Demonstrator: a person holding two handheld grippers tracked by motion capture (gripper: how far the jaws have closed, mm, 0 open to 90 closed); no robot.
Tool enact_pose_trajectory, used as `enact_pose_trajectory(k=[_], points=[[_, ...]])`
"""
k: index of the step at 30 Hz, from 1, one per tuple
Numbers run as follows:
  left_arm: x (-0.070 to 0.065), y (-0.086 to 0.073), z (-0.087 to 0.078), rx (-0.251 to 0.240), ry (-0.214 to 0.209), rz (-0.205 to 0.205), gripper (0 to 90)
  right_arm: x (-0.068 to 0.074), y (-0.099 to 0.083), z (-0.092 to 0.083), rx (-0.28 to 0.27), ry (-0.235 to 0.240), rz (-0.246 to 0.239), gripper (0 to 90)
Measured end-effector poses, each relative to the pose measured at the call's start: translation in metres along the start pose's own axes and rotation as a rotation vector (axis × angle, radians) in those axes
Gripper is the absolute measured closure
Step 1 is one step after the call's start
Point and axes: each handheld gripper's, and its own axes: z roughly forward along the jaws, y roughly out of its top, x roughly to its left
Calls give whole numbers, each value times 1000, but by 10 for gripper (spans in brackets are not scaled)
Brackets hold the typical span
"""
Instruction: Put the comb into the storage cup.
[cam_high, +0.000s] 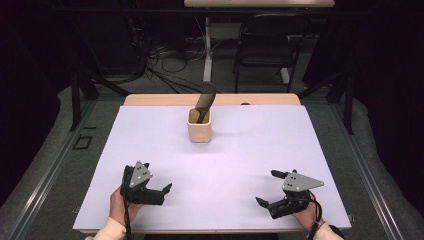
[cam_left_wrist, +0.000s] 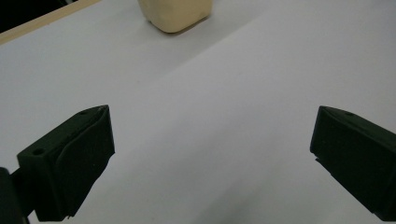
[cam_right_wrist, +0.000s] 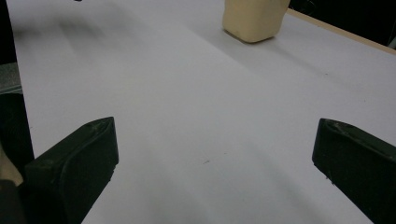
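The surface (cam_high: 215, 165) is a wide white sheet over a wooden top, bare except for one item. That item is a cream cup (cam_high: 199, 126), standing upright toward the far edge, at about twelve o'clock from the middle of the sheet. A dark spatula (cam_high: 205, 102) stands in it, its blade up and leaning toward one o'clock above the rim.

Judging by how things lie, the work has hardly begun. The cup stands alone and untouched, the spatula sits in it, and both claws are empty and low at the near edge. Everything is left: a reach across the sheet, a grip on cup or spatula, and whatever comes after that.

The left claw (cam_high: 167, 188) rests at about seven o'clock on the sheet, held in a hand (cam_high: 122, 202). Its jaws are spread wide with nothing between them but white sheet. From it the cup lies well apart, toward one o'clock; in the left gripper view the cup's base (cam_left_wrist: 180, 16) shows at the top, slightly left of centre, far beyond the jaws.

The right claw (cam_high: 266, 189) rests at about five o'clock, jaws also spread wide and holding nothing. From it the cup is well apart, toward eleven o'clock; in the right gripper view the cup (cam_right_wrist: 254, 21) sits at the top, right of centre, with clear sheet between it and the jaws.

Neither claw is nearer to the cup by any margin I can tell.
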Motion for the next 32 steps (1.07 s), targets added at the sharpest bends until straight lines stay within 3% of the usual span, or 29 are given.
enact_pose_trajectory(k=[4,20,32], points=[[-1,-4,-3,3,4,-12,0,0,0,0,2,-2,0,0],[-6,-18,-16,-5,36,8,0,0,0,0,2,1,1,0],[-4,-19,-15,3,26,2,0,0,0,0,2,-4,-4,0]])
